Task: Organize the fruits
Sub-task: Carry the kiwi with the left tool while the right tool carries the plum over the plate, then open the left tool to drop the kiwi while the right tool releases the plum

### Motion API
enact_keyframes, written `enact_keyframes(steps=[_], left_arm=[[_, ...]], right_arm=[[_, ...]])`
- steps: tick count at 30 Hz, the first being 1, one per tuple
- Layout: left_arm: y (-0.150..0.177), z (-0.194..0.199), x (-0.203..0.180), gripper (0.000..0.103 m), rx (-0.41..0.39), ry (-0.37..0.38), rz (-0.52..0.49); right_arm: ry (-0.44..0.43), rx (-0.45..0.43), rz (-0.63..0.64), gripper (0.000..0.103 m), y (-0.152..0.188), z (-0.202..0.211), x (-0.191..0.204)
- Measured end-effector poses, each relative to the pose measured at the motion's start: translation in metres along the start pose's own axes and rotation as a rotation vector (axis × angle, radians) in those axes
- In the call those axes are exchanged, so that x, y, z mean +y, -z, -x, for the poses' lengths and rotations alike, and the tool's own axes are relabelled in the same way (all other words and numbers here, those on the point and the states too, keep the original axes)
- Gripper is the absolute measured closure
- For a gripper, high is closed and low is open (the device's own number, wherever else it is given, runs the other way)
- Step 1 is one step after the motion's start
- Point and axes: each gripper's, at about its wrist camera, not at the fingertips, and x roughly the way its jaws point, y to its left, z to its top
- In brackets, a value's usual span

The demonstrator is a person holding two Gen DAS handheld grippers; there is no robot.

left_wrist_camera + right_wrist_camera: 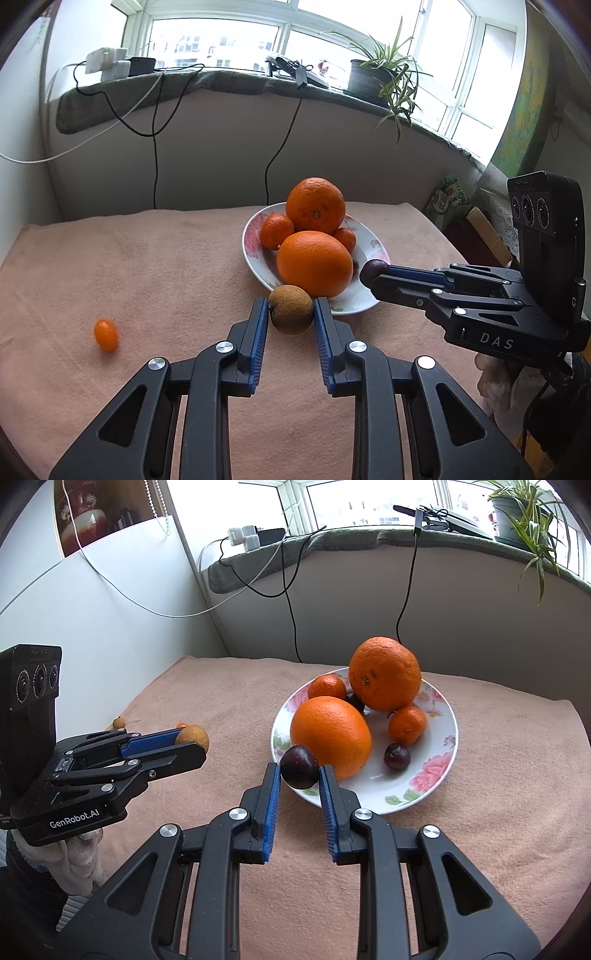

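My left gripper (290, 308) is shut on a small brown round fruit (291, 309), held just before the near rim of the flowered white plate (364, 295). In the right wrist view that left gripper (192, 744) shows at the left with the brown fruit (192, 736) at its tips. My right gripper (300, 771) is shut on a dark purple cherry (299, 766) over the plate's near left rim (439, 775). The plate holds two big oranges (330, 734), two small tangerines (407, 724) and other dark cherries (397, 757). In the left wrist view the right gripper (373, 275) carries its cherry (373, 271).
A small orange kumquat (106, 335) lies on the pink cloth (147, 266) at the left. Another small brown fruit (119, 722) lies far left on the cloth. Behind are a windowsill with chargers, hanging cables (155, 147) and a potted plant (384, 79). A gloved hand (74, 864) holds the left gripper.
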Motion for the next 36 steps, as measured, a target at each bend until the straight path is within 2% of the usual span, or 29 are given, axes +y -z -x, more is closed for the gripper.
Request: enact_keyframes(steps=[16, 25, 36], left_arm=[[-0.026, -0.036, -0.041, 0.079, 0.018, 0.029, -0.070], [-0.040, -0.056, -0.049, 0.079, 0.031, 0.012, -0.089], [-0.050, -0.067, -0.050, 0.079, 0.035, -0.007, -0.083]], right_arm=[[0.074, -0.012, -0.030, 0.080, -0.010, 0.003, -0.045], [0.111, -0.011, -0.016, 0.080, -0.011, -0.003, -0.052], [0.110, -0.014, -0.012, 0.080, -0.012, -0.006, -0.054]])
